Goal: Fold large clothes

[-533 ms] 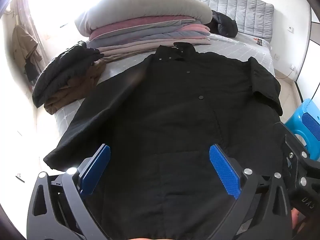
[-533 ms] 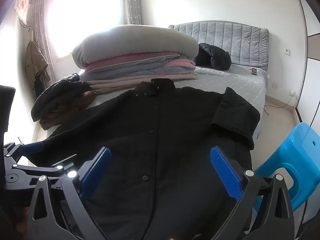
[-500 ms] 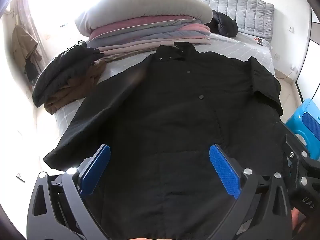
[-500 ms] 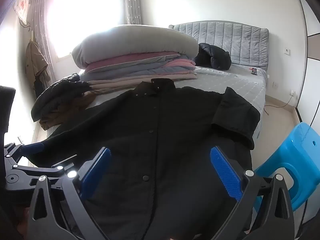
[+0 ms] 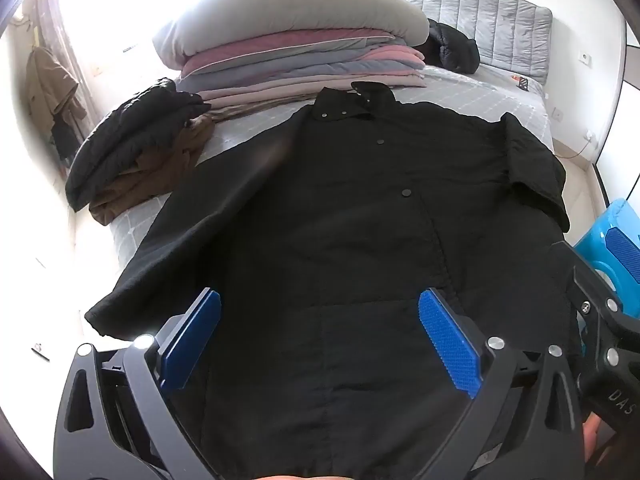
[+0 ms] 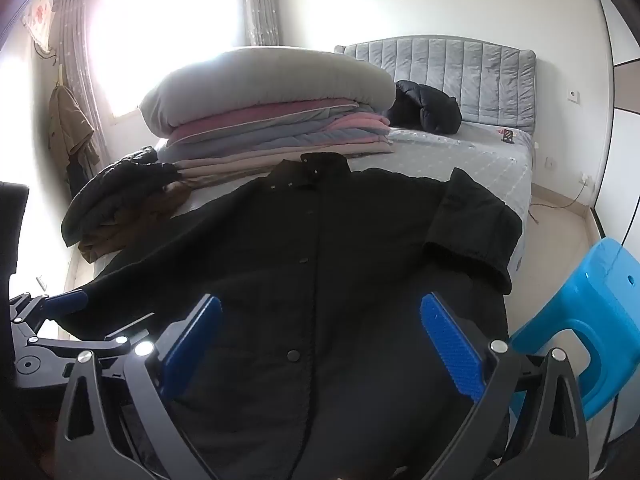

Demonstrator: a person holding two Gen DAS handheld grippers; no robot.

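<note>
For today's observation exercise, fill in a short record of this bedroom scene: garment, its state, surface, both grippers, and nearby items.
garment: black coat, snaps closed, collar toward the headboard
state: spread flat, not yet folded; one sleeve already lies bent over the edge
surface: grey bed
left gripper: open, holding nothing
right gripper: open, holding nothing
nearby: stacked bedding, dark jacket pile, blue stool

White letters "DAS" stand on the right gripper point(image 5: 618, 276).
</note>
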